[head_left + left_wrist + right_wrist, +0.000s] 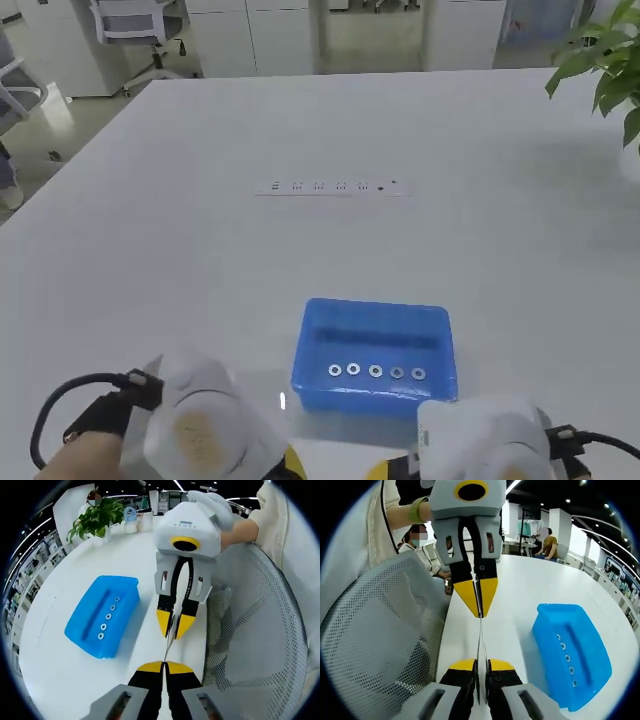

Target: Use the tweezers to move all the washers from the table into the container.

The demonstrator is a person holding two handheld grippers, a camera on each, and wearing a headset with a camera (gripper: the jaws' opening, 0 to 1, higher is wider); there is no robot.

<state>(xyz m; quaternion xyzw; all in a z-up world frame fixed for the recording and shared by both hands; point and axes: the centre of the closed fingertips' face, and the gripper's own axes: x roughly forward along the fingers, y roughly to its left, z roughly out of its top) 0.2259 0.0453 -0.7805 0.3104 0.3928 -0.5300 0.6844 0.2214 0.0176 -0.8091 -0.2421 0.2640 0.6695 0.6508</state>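
Now five washers (375,371) lie in one row inside the single blue container (375,312), which sits close to the near edge of the bench (200,260). At that edge the two grippers meet tip to tip on one pair of tweezers (481,640). The right gripper (481,669) has its jaws clamped on one end, and the left gripper (163,667) pinches the other.

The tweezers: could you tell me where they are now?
In the right gripper view, the tweezers are pinched between the left gripper and right gripper, at the table edge, left of the blue container.
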